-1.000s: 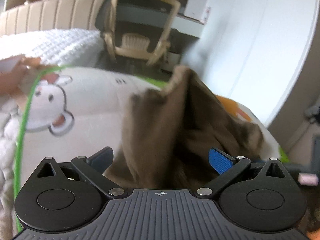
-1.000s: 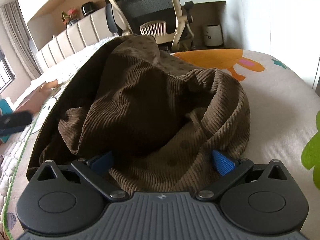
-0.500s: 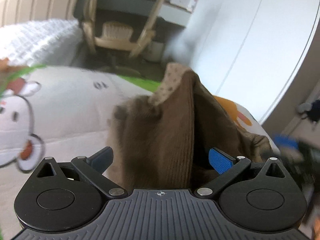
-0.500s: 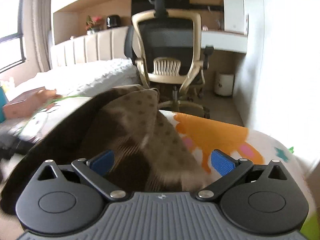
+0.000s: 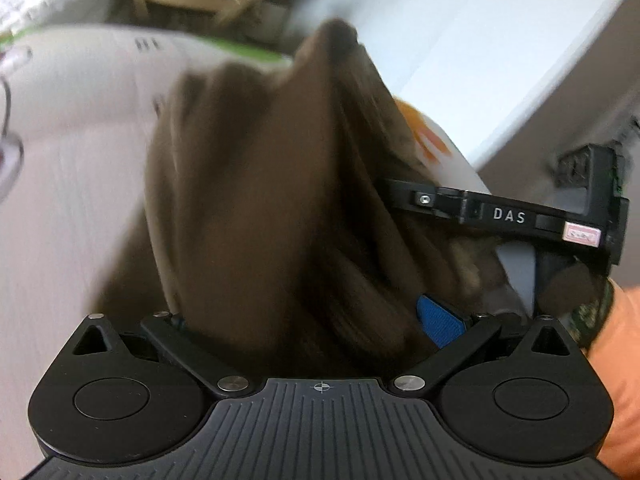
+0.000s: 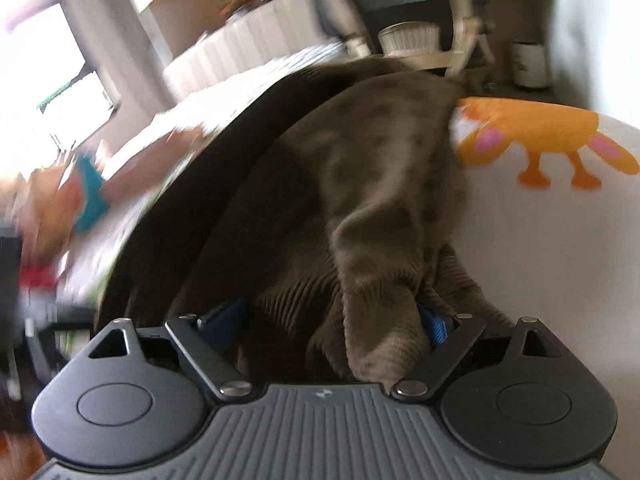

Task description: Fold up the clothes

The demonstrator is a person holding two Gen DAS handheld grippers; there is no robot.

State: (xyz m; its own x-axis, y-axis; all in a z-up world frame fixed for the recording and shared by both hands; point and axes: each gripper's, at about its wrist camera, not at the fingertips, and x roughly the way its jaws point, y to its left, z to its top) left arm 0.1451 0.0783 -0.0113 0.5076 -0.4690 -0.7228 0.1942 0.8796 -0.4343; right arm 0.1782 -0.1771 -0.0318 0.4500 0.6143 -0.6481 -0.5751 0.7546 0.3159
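Observation:
A brown corduroy garment (image 5: 260, 184) lies bunched on a white bed cover with cartoon prints (image 5: 68, 184). It fills the space between the jaws of my left gripper (image 5: 304, 316), which stand wide apart; only the right blue pad (image 5: 438, 320) shows. In the right wrist view the garment (image 6: 360, 208) also passes between the jaws of my right gripper (image 6: 328, 324), with a fold draped over the right pad. The right gripper's body (image 5: 508, 216) shows at the right of the left wrist view, beside the cloth.
An orange cartoon print (image 6: 536, 136) marks the cover right of the garment. An office chair (image 6: 400, 12) and a desk stand beyond the bed. A white wall (image 5: 460, 40) is at the right. A person's arm and teal object (image 6: 88, 188) blur at left.
Both grippers have swung fast; the views are blurred. The right gripper has come close beside the left one. The garment has been gathered up between both pairs of jaws.

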